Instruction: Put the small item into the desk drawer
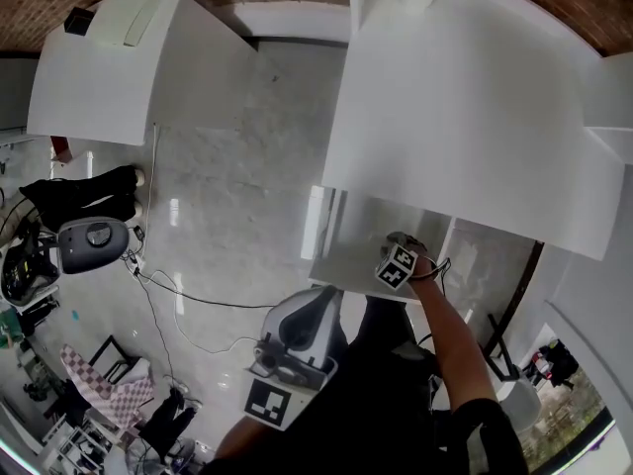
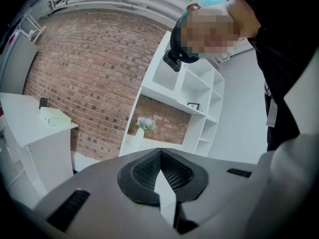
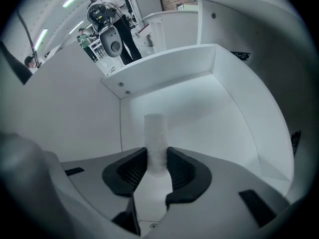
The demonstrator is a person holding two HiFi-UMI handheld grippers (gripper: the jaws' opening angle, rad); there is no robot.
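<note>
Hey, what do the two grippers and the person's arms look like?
Both the left gripper and right gripper have light grey shells with black ribbed pads. Each carries a cube of black-and-white square markers. The person wears a black sleeve.

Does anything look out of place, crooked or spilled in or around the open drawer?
Nothing stands out. The drawer is open, its visible inside bare; the right claw grips the small white item straight over it.

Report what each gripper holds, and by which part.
Right gripper holds the small white item by its near end, with the rest jutting forward into the open drawer. Left gripper: jaws together, nothing held.
</note>
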